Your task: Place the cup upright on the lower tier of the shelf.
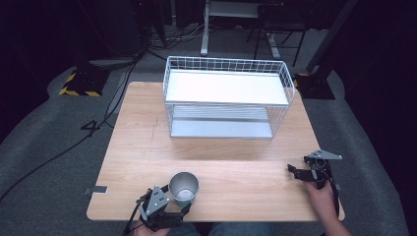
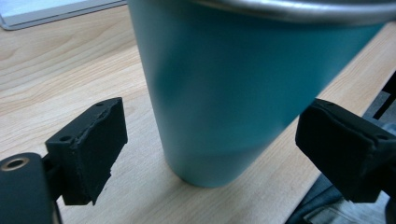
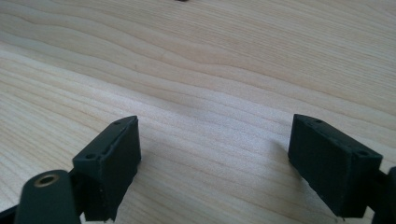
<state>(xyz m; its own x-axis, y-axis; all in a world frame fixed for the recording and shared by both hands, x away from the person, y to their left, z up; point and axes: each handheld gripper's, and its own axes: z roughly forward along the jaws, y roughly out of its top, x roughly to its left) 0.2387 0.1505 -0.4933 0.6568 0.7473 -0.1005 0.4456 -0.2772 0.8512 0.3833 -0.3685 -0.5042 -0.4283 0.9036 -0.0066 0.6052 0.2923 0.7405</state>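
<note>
The teal metal cup (image 1: 184,188) stands upright near the front edge of the surface (image 1: 147,147), a little left of the middle, its open mouth up and its silver inside showing in the high view. The left hand-held gripper (image 1: 172,209) sits right at it from the front edge, jaws spread wide to either side of the cup's lower body; in the left gripper view the cup (image 2: 224,93) stands between the two black pads with clear gaps on both sides, so nothing is clamped yet. That straddle low on the tapered wall looks meant for a side grasp that keeps the cup upright.

The right hand-held gripper (image 1: 307,172) rests well apart, near the front right corner, jaws wide and empty over bare wood, probably parked out of the way.

Toward the back edge stands a white wire rack (image 1: 227,98) with two shelves, both bare, which seems the likely place for the cup.
</note>
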